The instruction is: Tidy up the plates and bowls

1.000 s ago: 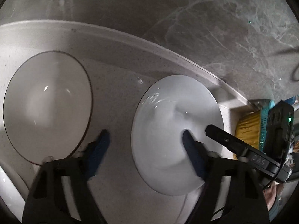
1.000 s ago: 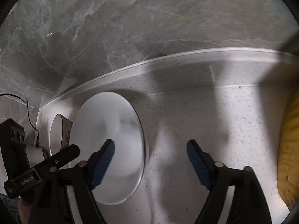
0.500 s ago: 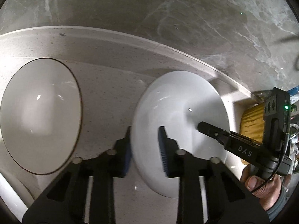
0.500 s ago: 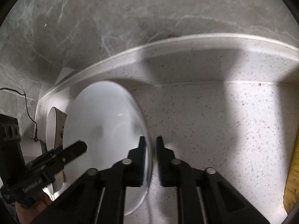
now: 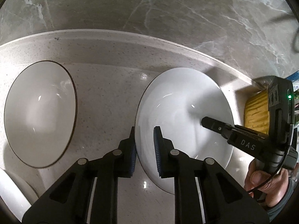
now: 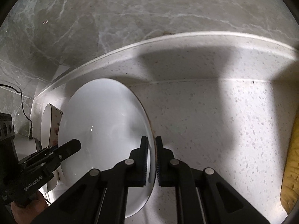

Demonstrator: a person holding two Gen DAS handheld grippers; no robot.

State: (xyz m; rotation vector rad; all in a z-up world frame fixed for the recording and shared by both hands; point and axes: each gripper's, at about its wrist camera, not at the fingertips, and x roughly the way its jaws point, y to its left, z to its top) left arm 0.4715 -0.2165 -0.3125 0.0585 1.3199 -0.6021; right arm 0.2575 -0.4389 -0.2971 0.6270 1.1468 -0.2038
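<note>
A white plate point(image 5: 186, 115) lies on the speckled counter. My left gripper point(image 5: 144, 149) is shut on its left rim. My right gripper point(image 6: 151, 160) is shut on the opposite rim of the same plate point(image 6: 104, 130); its black body also shows in the left wrist view point(image 5: 243, 140). A white bowl with a dark rim point(image 5: 39, 112) sits to the left of the plate, and shows past it in the right wrist view point(image 6: 49, 123). The edge of another white dish point(image 5: 13, 196) shows at the lower left.
A marble wall point(image 5: 149, 5) stands behind the counter's raised back edge point(image 5: 112, 35). A yellow cloth point(image 5: 256, 112) lies at the right, also at the right wrist view's edge point(image 6: 291, 168). A black cable point(image 6: 22, 104) hangs on the left wall.
Both grippers went from wide open to shut on opposite rims of the white plate. Since half a second ago they hold their grip, and both views sit a little closer to the plate.
</note>
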